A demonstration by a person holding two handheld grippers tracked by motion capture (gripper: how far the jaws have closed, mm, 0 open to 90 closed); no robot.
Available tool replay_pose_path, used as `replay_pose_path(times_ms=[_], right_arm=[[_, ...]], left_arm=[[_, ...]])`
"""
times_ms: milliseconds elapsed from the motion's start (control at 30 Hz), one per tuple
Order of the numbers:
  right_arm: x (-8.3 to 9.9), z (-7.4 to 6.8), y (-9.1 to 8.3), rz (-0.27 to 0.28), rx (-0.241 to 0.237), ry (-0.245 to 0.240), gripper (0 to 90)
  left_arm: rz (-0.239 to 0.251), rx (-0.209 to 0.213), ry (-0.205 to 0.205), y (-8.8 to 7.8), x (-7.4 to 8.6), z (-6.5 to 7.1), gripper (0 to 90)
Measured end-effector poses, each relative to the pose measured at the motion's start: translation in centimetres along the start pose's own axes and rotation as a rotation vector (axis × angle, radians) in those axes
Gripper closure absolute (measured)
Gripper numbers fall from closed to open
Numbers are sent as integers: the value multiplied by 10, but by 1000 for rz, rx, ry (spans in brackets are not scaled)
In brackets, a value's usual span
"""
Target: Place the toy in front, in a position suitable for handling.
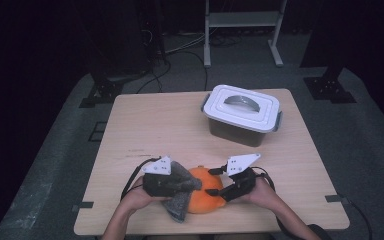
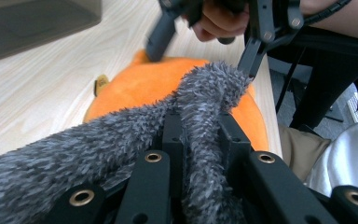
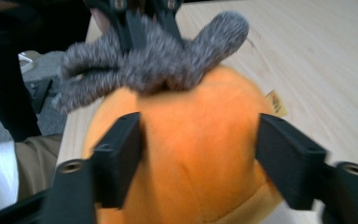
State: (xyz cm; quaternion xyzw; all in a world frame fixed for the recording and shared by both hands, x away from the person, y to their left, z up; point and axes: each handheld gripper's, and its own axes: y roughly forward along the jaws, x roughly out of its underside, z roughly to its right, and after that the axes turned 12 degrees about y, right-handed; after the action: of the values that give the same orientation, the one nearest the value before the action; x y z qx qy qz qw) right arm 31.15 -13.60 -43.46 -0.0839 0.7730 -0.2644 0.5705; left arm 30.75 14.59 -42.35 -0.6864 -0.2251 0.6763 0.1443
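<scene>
Two tools meet over an orange plush point(image 1: 205, 196) at the near edge of the table point(image 1: 150, 125). On the left, the left tool point(image 1: 190, 186) is clamped on a grey furry cloth point(image 1: 179, 204), the fabric pinched tight between its jaws and draped over the plush's left side. On the right, the right tool point(image 1: 214, 181) straddles the plush, its jaws apart with one on each flank of the toy; whether they press it cannot be told. Both hands rest on the table behind the toy. A lidded white box point(image 1: 241, 113) sits well apart, toward the far right corner.
</scene>
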Motion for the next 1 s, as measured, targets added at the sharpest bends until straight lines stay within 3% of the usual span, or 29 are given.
replay_pose_path(times_ms=[133,433,633,767,1000], right_arm=[[3,-4,0,-9,-13,1,436],[5,-8,-1,-5,3,-17,436],[5,-8,-1,-9,-9,-23,436],[4,-8,-2,-11,-15,-26,420],[-2,4,-10,20,-16,-7,258]], left_arm=[[-12,-36,0,-7,2,-3,765],[-14,-91,-45,-20,15,-10,761],[62,-94,-43,-15,5,-9,760],[32,-87,-40,-8,5,-8,759],[2,-40,-20,-7,8,-6,760]])
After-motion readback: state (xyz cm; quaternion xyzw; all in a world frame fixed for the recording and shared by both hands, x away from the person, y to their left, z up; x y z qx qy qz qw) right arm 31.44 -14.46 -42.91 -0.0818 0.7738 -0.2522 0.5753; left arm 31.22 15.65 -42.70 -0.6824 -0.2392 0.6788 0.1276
